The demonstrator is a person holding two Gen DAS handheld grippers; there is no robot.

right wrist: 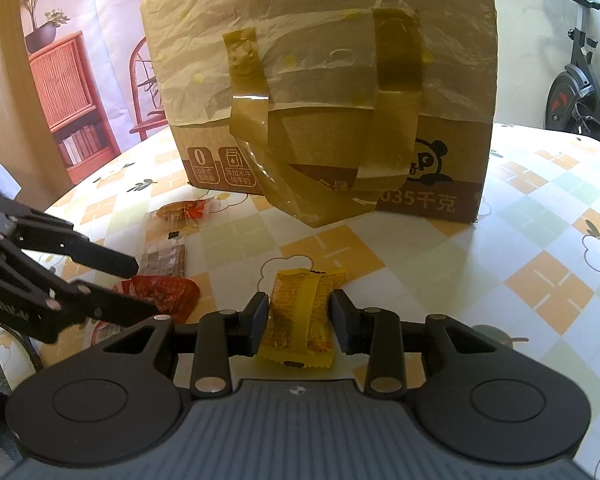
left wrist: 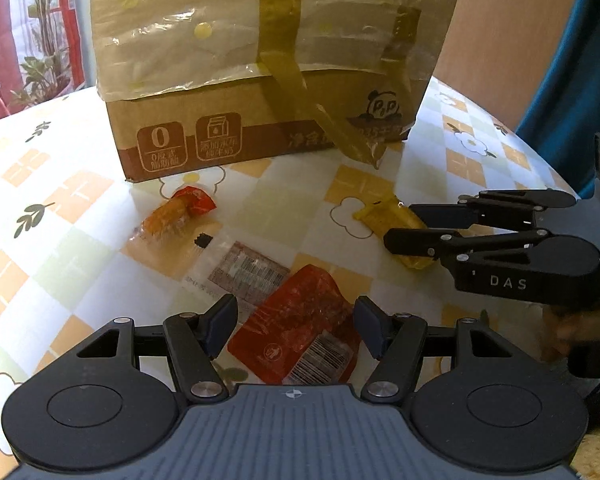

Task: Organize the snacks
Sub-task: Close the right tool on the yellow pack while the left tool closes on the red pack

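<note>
Left wrist view, scanning left to right: an orange snack (left wrist: 176, 216) lies on the counter (left wrist: 60, 208) at about 10 o'clock from the left gripper (left wrist: 294, 326), just in front of the box (left wrist: 268, 80). Nearer, a clear packet (left wrist: 244, 270) with a printed label lies flat, and the red packet (left wrist: 296, 328) touches its lower right edge. The left gripper's fingers (left wrist: 222, 326) stand about half apart, one on each side of the red packet, not pressing it. Out at 2 o'clock, the right gripper (left wrist: 404, 226) reaches in from the right edge, clamped on the yellow packet (left wrist: 388, 220), which rests on the counter.

Over in the right wrist view, the left gripper (right wrist: 146, 290) comes in from 9 o'clock, its fingers (right wrist: 112, 260) spread above and below the red packet (right wrist: 160, 292). Behind it lie the clear packet (right wrist: 164, 258) and the orange snack (right wrist: 182, 212). At centre, the right gripper (right wrist: 300, 322) has its fingers (right wrist: 258, 322) pressed against both sides of the yellow packet (right wrist: 296, 312), a firm narrow grip. At 12 o'clock stands the taped box (right wrist: 320, 92), a plastic sheet draped over its top. The checked, flower-print counter (right wrist: 520, 260) runs off to the right.
</note>
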